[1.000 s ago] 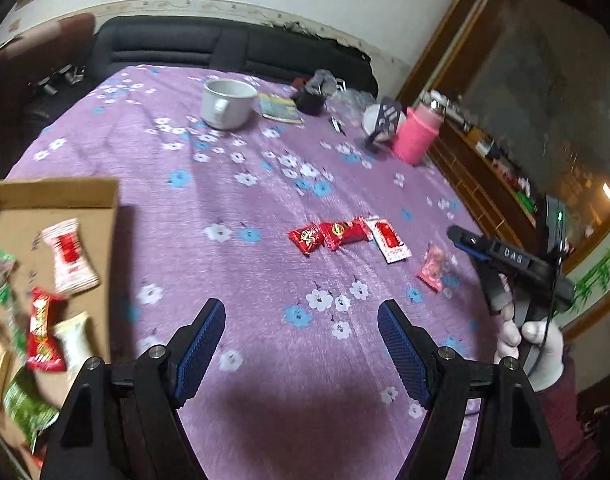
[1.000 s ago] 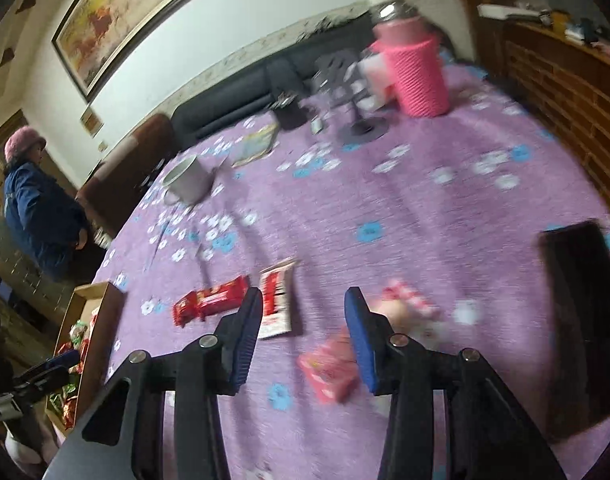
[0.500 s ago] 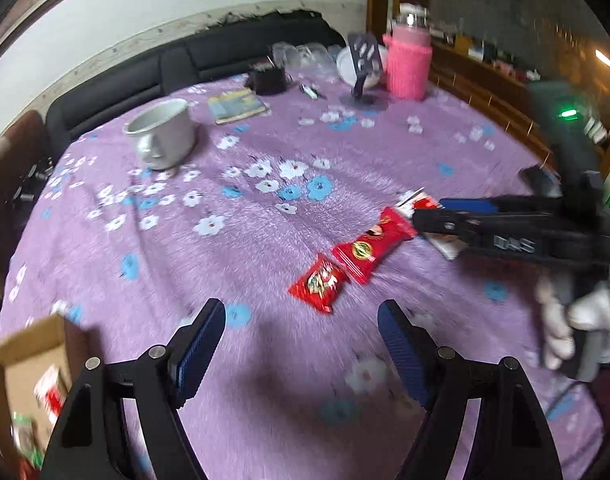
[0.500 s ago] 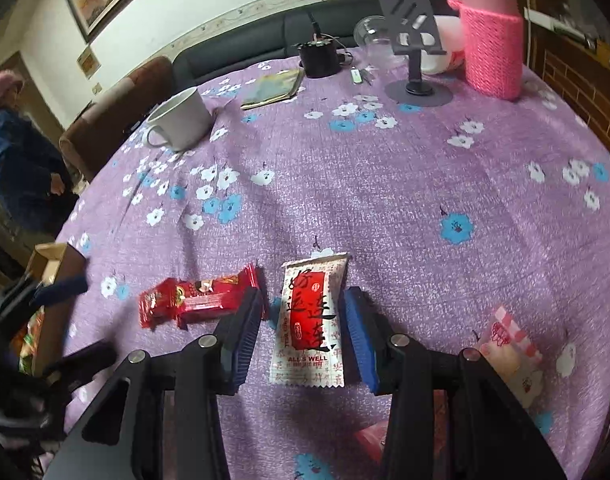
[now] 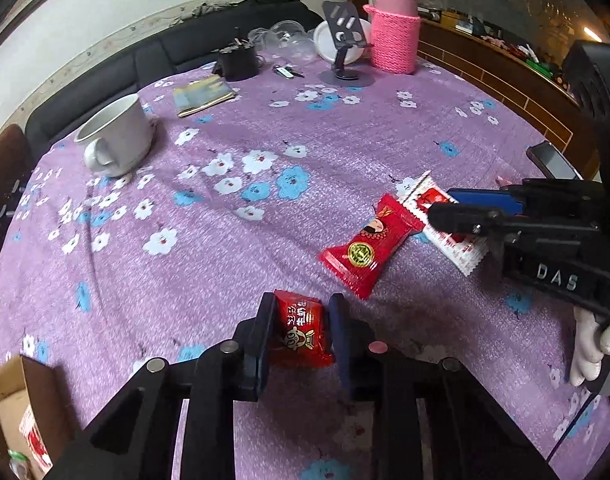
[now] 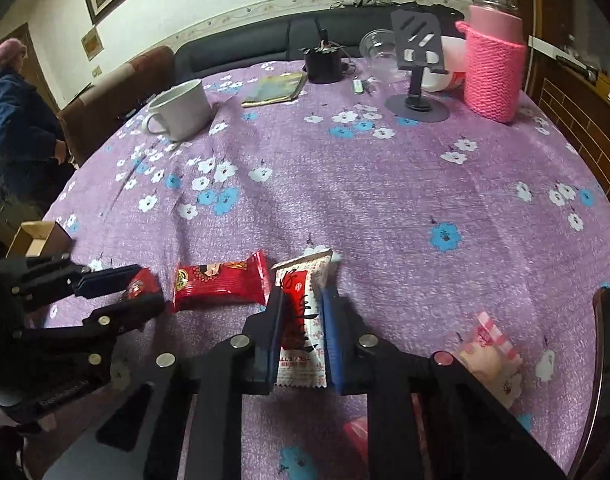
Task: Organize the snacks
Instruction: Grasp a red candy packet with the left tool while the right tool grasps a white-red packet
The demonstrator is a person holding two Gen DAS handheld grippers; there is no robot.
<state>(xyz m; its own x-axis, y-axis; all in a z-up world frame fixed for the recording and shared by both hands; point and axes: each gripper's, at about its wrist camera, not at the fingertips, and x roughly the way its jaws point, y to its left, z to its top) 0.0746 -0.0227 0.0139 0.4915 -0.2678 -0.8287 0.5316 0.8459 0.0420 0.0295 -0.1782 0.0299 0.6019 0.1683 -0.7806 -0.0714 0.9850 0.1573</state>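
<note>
In the left wrist view my left gripper [image 5: 303, 304] has its jaws closing, with the blue pads against both sides of a small red snack packet [image 5: 301, 332] on the purple cloth. A longer red packet [image 5: 369, 248] lies just beyond it. To the right, my right gripper [image 5: 445, 206] grips a white-and-red packet [image 5: 461, 246]. In the right wrist view my right gripper [image 6: 305, 294] is closing on that white-and-red packet [image 6: 303, 312], which is pinched between the pads. The left gripper [image 6: 141, 286] holds the small red packet [image 6: 143, 282] at the left.
A cardboard box [image 5: 9, 392] with snacks stands at the near left. A pink-striped packet [image 6: 493, 348] lies to the right. A white mug [image 5: 117, 136], a booklet [image 5: 203, 94], a phone stand [image 5: 345, 52] and a pink-sleeved bottle [image 5: 395, 36] stand farther back. A person in a blue jacket [image 6: 13, 120] stands at the left.
Both grippers came down onto the packets in the middle of the table and went from wide open to closed around one each. The box slid towards the left edge of the left view.
</note>
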